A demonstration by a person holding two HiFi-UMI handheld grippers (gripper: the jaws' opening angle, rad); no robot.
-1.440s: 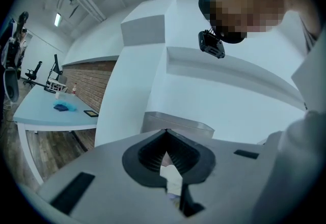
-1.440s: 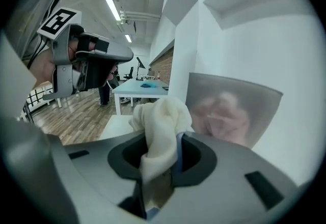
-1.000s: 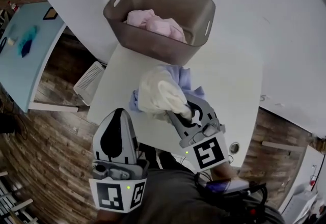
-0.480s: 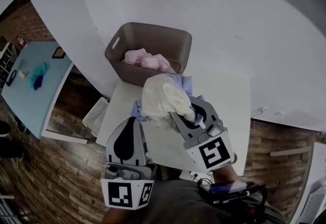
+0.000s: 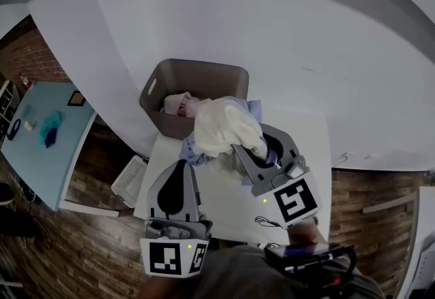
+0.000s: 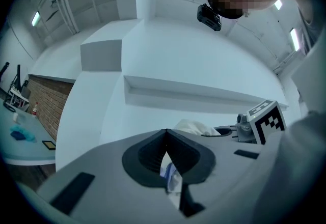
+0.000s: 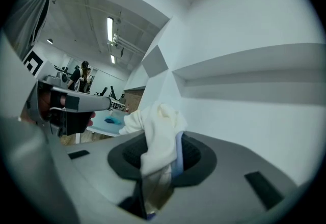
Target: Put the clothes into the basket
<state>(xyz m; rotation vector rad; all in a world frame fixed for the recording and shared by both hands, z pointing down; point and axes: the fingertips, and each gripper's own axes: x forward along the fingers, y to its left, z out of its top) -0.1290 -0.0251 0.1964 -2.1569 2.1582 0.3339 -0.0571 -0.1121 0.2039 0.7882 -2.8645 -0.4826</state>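
A brown basket (image 5: 163, 87) stands at the far end of the white table (image 5: 306, 155) with pink clothes (image 5: 178, 103) in it. My right gripper (image 5: 255, 149) is shut on a cream garment (image 5: 223, 128) with a light blue garment (image 5: 254, 110) bunched behind it, and it holds them in the air just before the basket's near rim. The right gripper view shows the cream cloth (image 7: 159, 136) pinched between the jaws. My left gripper (image 5: 178, 167) sits lower left, at the hanging blue edge (image 5: 190, 151). In the left gripper view, a strip of blue-white cloth (image 6: 170, 174) shows between its closed jaws.
A light blue side table (image 5: 41, 148) with small items stands to the left over a wooden floor. A white slatted crate (image 5: 128, 181) lies beside the table's left edge. A thin cable (image 5: 269, 223) lies near the table's front. White walls rise behind the basket.
Both grippers have risen, the right one more, and the cream and blue bundle has come up off the table to the basket's near rim.
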